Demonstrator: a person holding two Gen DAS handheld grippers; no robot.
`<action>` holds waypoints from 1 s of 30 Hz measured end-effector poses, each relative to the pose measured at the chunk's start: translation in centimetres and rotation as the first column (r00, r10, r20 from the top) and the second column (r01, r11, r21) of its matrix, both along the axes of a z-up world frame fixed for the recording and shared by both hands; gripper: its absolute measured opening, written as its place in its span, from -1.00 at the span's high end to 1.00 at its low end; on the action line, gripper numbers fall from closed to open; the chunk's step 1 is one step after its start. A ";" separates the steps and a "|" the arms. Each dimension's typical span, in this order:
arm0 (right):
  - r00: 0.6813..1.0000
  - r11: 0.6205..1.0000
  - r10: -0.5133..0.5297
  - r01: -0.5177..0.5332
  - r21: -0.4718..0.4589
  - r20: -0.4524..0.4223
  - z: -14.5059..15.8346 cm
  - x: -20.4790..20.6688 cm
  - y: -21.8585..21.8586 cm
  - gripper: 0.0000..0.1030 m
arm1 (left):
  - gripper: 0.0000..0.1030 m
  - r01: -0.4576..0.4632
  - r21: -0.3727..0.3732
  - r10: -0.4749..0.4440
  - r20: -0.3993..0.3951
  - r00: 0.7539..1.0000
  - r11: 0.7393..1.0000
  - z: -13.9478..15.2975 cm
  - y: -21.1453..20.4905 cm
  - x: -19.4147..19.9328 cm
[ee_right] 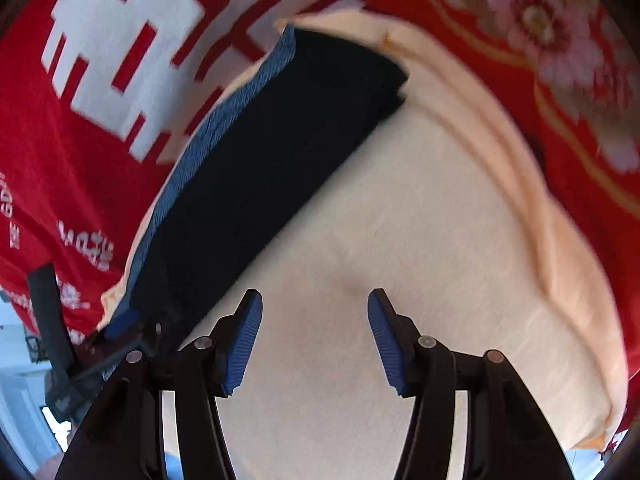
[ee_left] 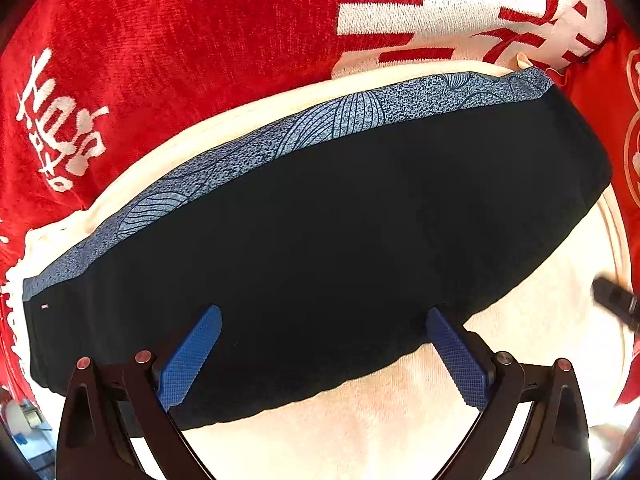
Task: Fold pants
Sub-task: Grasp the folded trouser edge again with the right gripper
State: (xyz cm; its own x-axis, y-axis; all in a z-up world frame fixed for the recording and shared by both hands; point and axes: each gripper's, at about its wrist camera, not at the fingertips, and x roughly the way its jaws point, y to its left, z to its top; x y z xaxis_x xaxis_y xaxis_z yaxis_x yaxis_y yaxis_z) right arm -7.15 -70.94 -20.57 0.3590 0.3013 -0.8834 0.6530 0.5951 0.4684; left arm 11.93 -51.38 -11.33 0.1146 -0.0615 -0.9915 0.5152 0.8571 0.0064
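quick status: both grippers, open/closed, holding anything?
Left gripper: open, fingers wide over the folded pants, holding nothing.
Right gripper: open, over the cream cloth, holding nothing.

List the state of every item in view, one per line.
Pants: folded into a long flat strip, patterned blue band along the far edge.
Cream cloth: spread flat under the pants.
Red blanket: spread beneath.
Left gripper: open, holding nothing.
Right gripper: open, holding nothing.

Folded dark pants [ee_left: 320, 248] with a blue patterned band lie on a cream towel [ee_left: 400, 408]; the left gripper [ee_left: 324, 320] hovers wide apart over their near edge
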 end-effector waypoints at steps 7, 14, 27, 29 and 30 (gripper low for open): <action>0.998 0.994 -0.070 0.070 -0.084 0.006 -1.2 3.0 -4.3 0.31 | -1.00 -0.013 0.020 0.013 -0.014 1.000 1.000 -0.5 -1.0 -0.2; 0.996 0.994 -0.081 0.083 -0.076 0.030 -1.5 4.2 -5.6 0.62 | -1.00 -0.030 0.014 0.030 -0.029 0.999 0.999 -2.1 -0.2 -0.1; 0.999 0.993 -0.042 0.045 -0.113 0.034 -0.8 4.9 -6.1 0.56 | -1.00 -0.057 0.000 0.057 0.001 0.998 0.998 -2.7 -1.4 1.0; 0.995 0.993 -0.081 0.085 -0.081 0.060 -0.5 3.6 -6.4 0.50 | -1.00 -0.112 -0.048 0.111 -0.025 0.993 0.993 -3.1 -0.7 1.2; 0.993 0.994 -0.089 0.094 -0.064 0.071 -0.4 3.1 -6.3 0.39 | -1.00 -0.119 -0.056 0.118 -0.030 0.993 0.991 -3.2 -0.6 1.2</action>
